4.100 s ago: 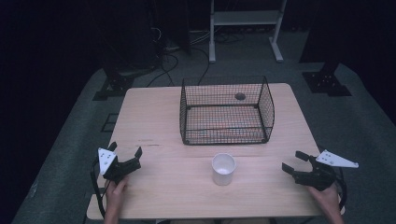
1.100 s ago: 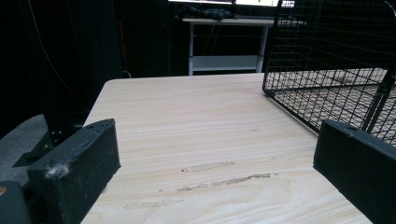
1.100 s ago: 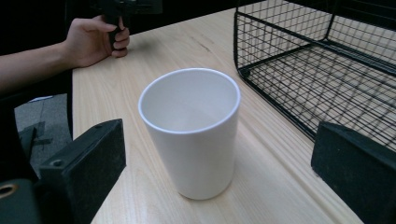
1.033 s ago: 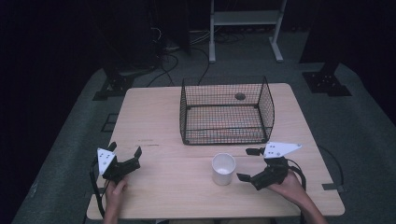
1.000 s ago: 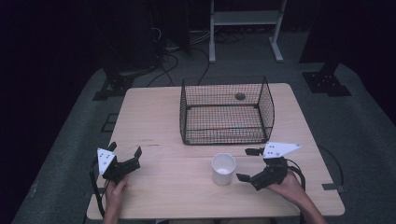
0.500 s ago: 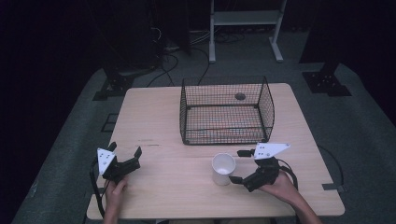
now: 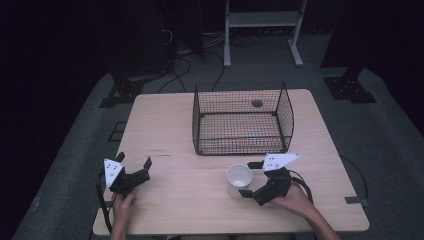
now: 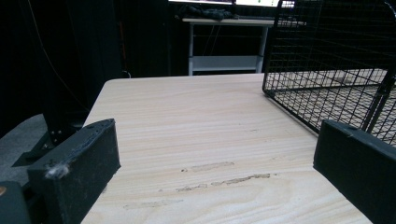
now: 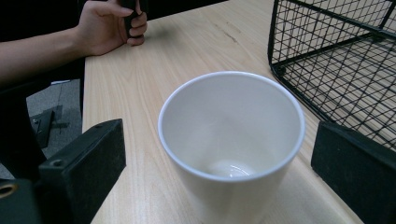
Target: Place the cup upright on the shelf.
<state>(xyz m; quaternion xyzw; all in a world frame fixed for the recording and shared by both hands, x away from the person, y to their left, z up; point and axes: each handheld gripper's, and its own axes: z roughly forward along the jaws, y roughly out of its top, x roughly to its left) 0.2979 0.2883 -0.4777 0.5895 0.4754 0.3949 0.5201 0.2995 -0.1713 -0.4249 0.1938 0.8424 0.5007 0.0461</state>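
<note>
- The cup [image 7: 239, 180] stands upright at lower centre of the high view, on the table [image 7: 165, 125] just below the front wall of the basket [image 7: 242, 120]. It is near the basket but apart from it.
- The right gripper [image 7: 252, 180] sits at the cup's right side in the high view, with its jaws spread wide, one on either side of the cup. In the right gripper view the cup [image 9: 231, 140] fills the middle of the frame between the two jaws, with a gap on each side, so nothing is held yet.
- The left gripper [image 7: 134, 171] rests at lower left of the high view, well apart from the cup. Its jaws are wide open and hold nothing; the left gripper view has bare tabletop between them.
- The cup looks like glazed ceramic: rigid, fairly heavy for its size, smooth and likely slippery, and breakable if dropped or knocked against the wire.
- It is empty inside, so tilting it would spill nothing.
- A good hold would be across the outer wall somewhat below the rim [image 9: 231, 77], with the jaws squarely opposite each other so the round side does not squirt out.
- I can see no handle; one may be hidden.
</note>
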